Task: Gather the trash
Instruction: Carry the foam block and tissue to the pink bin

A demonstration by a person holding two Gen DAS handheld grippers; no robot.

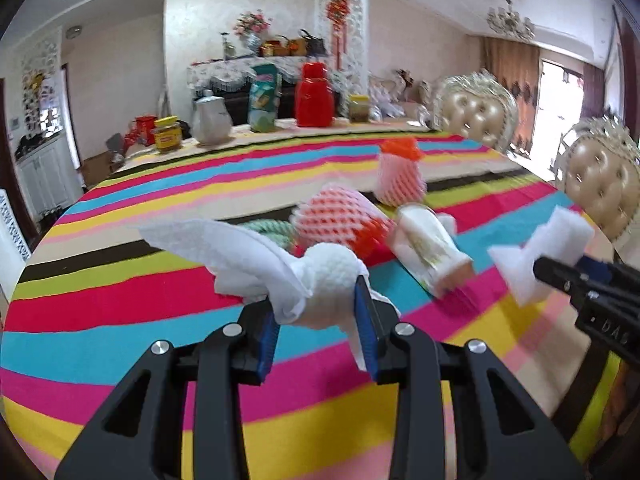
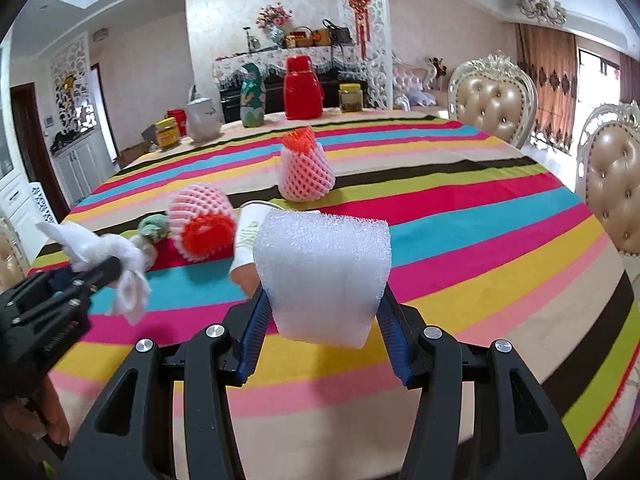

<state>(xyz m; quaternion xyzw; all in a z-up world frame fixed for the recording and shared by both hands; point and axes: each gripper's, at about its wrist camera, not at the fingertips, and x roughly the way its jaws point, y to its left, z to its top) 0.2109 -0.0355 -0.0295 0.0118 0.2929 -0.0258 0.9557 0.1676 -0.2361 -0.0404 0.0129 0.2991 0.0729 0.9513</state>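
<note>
My left gripper (image 1: pixel 322 300) is shut on a wad of white tissue and foam net (image 1: pixel 280 268), held above the striped tablecloth (image 1: pixel 120 312). My right gripper (image 2: pixel 324 304) is shut on a folded white foam sheet (image 2: pixel 324 272); the same foam sheet (image 1: pixel 540 256) shows at the right of the left wrist view. Lying on the cloth ahead are a pink and orange foam net (image 1: pixel 344 228), a white paper cup (image 1: pixel 428 248) on its side and a green wad (image 2: pixel 154 230). A second pink foam net (image 2: pixel 304 172) stands upright farther back. The left gripper (image 2: pixel 116 268) appears at the left of the right wrist view.
At the table's far edge stand a red thermos (image 1: pixel 314 96), a white kettle (image 1: pixel 210 120), a green bag (image 1: pixel 264 98) and jars (image 1: pixel 166 134). Padded chairs (image 1: pixel 476 112) line the right side. A person's hand (image 2: pixel 36 420) holds the left tool.
</note>
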